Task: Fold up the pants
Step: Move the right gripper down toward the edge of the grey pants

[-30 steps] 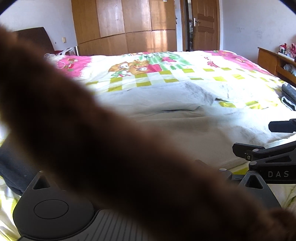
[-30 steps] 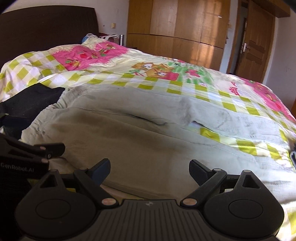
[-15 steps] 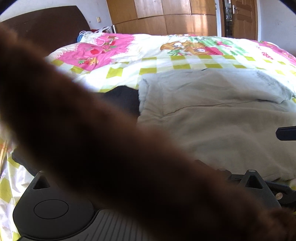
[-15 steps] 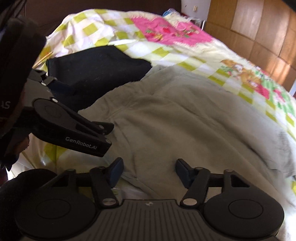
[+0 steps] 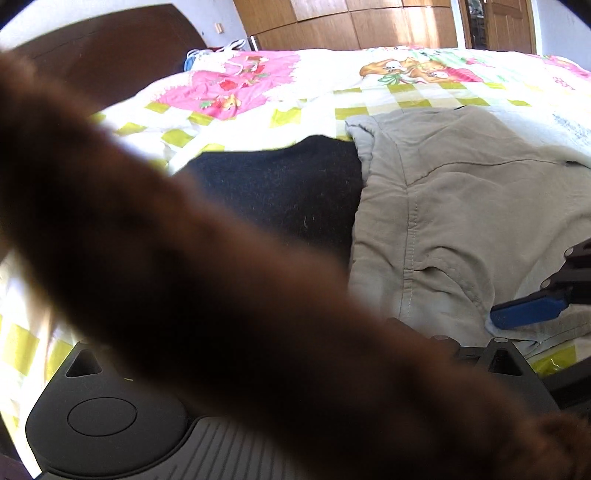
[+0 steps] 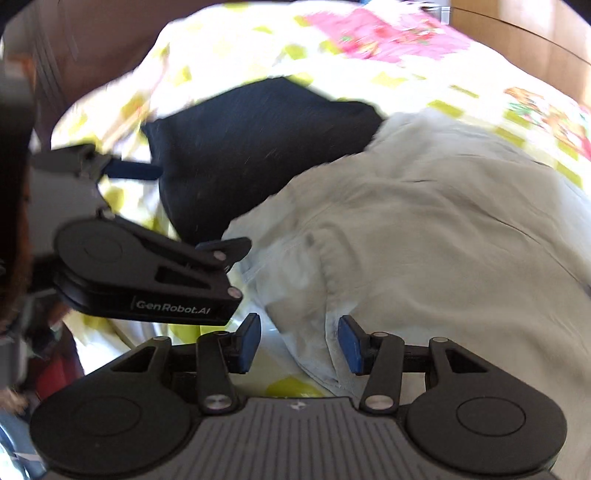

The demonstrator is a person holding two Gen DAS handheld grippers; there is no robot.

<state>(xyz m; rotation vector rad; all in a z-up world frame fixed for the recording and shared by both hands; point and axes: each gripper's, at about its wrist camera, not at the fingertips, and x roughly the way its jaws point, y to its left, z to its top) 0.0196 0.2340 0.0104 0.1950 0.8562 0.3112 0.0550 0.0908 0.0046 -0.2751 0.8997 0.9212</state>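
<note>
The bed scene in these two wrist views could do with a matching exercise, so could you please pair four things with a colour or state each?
Things:
1. pants
2. dark garment
3. right gripper
4. bedspread

Descriptions:
A. black, partly under the pants
B. beige, spread out
C. checked yellow-green and pink
D. fingers apart around the pants' near edge

Pairs: 1-B, 2-A, 3-D, 4-C

Dark navy garment [image 5: 288, 188] flat on quilt [image 5: 406, 88], pink, white and yellow-green checks with cartoon print. Dark brown headboard [image 5: 122, 48] behind quilt, at left. Wooden wardrobe [image 5: 351, 22] beyond quilt; wooden door [image 5: 509, 22] right of wardrobe.
</note>
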